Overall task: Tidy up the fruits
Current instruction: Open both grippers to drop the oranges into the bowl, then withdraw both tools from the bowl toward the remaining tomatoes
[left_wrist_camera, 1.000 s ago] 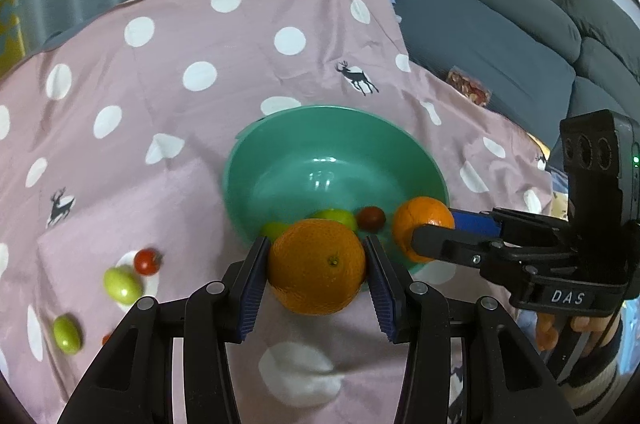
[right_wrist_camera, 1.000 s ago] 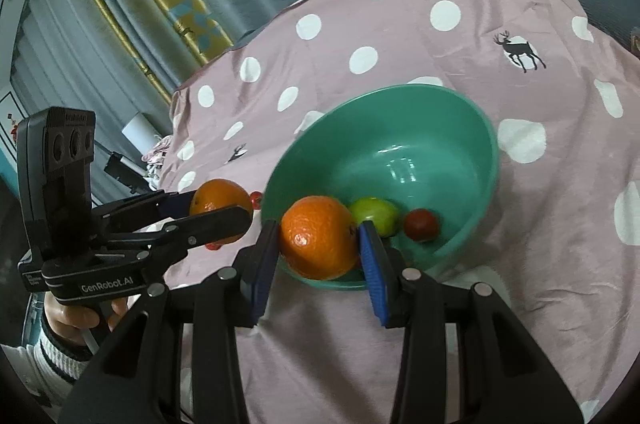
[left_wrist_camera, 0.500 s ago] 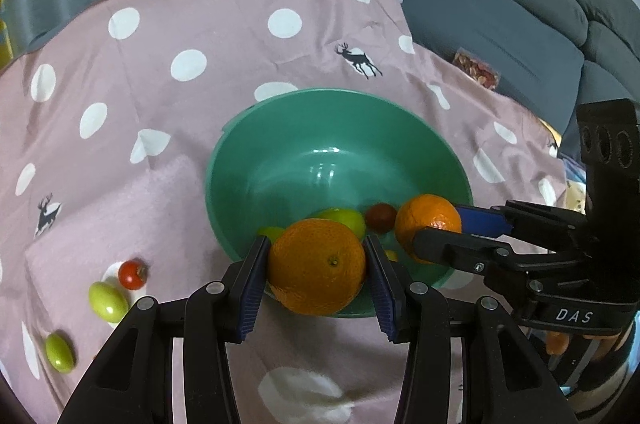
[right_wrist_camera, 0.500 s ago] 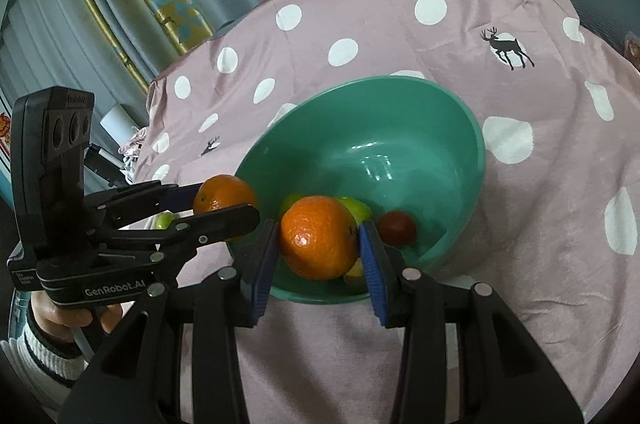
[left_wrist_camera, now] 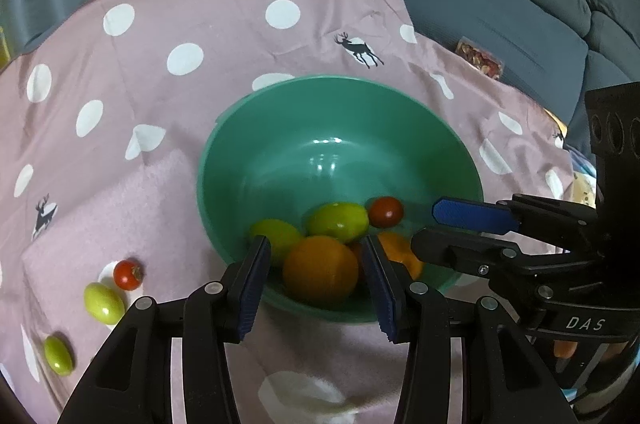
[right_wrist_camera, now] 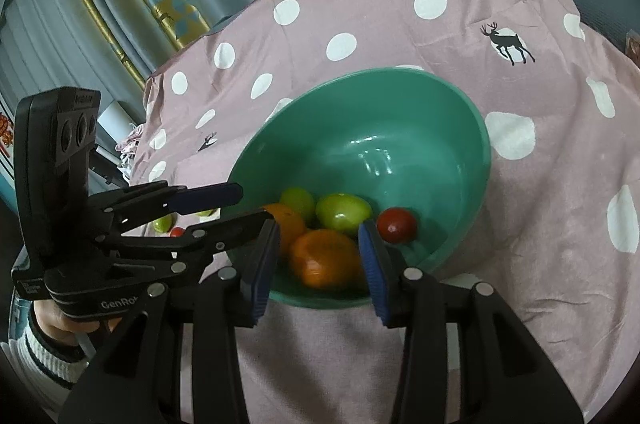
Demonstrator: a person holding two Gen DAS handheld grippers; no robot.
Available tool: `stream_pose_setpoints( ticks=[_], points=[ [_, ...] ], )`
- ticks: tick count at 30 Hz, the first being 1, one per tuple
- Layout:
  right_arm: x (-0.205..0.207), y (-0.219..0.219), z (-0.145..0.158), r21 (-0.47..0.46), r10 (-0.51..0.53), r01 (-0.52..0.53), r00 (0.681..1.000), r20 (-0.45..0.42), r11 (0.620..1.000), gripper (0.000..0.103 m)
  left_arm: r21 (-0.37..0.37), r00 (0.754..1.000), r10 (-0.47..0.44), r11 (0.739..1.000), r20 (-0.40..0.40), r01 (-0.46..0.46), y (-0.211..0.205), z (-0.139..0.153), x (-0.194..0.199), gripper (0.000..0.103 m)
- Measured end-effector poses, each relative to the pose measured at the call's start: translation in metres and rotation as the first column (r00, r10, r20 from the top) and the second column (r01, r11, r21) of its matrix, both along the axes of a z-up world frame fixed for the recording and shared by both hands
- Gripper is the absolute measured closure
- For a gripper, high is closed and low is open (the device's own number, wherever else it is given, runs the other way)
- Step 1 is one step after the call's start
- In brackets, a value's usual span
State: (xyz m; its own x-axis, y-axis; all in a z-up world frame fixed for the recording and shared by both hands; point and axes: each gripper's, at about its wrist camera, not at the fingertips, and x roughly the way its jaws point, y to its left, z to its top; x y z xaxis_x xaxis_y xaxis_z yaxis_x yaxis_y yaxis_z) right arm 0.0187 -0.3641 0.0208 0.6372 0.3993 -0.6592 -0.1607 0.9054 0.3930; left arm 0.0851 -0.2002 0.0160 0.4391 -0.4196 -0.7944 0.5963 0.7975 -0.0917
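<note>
My left gripper (left_wrist_camera: pixel 314 250) and right gripper (right_wrist_camera: pixel 318 236) stand parted, pads clear of the 2 oranges (right_wrist_camera: pixel 324 256) lying low-centre in the green bowl (left_wrist_camera: pixel 340 80). Risk: a finger snagging the near rim on withdrawal could tip it.

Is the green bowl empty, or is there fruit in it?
Not empty. The green bowl holds at least two oranges, two green fruits and a small red tomato.

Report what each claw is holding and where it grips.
Nothing, it seems. The left claw and right claw stand open, each orange lying loose in the green bowl.
</note>
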Motion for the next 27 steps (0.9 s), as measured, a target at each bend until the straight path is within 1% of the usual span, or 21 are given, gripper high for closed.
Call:
stream_pose_setpoints(
  ticks=[5,6,7,8,9,12,13,16,21,24,25,27],
  points=[
    [-0.003,0.000,0.002,0.012,-0.007,0.007,1.000,-0.001,1.000,0.061,-0.031,1.000,0.027,0.999,0.000,-0.027,0.009,0.005,-0.002,0.054],
    [-0.003,0.000,0.003,0.013,-0.009,0.009,1.000,-0.001,1.000,0.060,-0.040,0.999,0.037,0.999,0.006,-0.037,0.012,0.007,-0.003,0.047],
    [-0.004,-0.001,0.003,0.017,-0.011,0.011,1.000,0.000,1.000,0.058,-0.047,0.999,0.051,0.998,0.013,-0.050,0.016,0.010,-0.004,0.037],
    [-0.005,-0.001,0.004,0.022,-0.013,0.013,1.000,0.000,1.000,0.057,-0.053,0.998,0.063,0.997,0.020,-0.062,0.020,0.013,-0.006,0.034],
    [-0.005,-0.001,0.005,0.028,-0.016,0.016,1.000,0.002,0.999,0.056,-0.061,0.997,0.074,0.996,0.028,-0.072,0.023,0.016,-0.007,0.031],
    [-0.009,-0.003,0.007,0.046,-0.025,0.025,1.000,0.004,0.999,0.053,-0.069,0.994,0.106,0.992,0.037,-0.104,0.034,0.023,-0.010,0.029],
    [-0.010,-0.002,0.008,0.050,-0.025,0.025,1.000,0.005,0.998,0.052,-0.061,0.991,0.123,0.991,0.042,-0.120,0.038,0.025,-0.012,0.025],
    [-0.013,0.000,0.012,0.052,-0.023,0.023,1.000,0.008,0.998,0.049,-0.044,0.985,0.161,0.986,0.056,-0.158,0.049,0.027,-0.016,0.019],
    [-0.019,0.012,0.020,0.039,-0.007,0.007,1.000,0.016,0.999,0.044,-0.018,0.975,0.216,0.976,0.047,-0.216,0.069,0.024,-0.024,0.016],
    [-0.023,0.018,0.025,0.030,0.000,0.000,1.000,0.023,1.000,0.037,-0.007,0.967,0.250,0.968,0.039,-0.250,0.083,0.021,-0.030,0.013],
    [-0.024,0.020,0.027,0.028,0.004,-0.005,1.000,0.027,1.000,0.035,-0.003,0.964,0.263,0.965,0.039,-0.263,0.088,0.021,-0.032,0.011],
    [-0.026,0.025,0.031,0.024,0.012,-0.013,0.999,0.031,1.000,0.035,-0.003,0.960,0.278,0.960,0.037,-0.278,0.096,0.021,-0.037,0.011]
  ],
)
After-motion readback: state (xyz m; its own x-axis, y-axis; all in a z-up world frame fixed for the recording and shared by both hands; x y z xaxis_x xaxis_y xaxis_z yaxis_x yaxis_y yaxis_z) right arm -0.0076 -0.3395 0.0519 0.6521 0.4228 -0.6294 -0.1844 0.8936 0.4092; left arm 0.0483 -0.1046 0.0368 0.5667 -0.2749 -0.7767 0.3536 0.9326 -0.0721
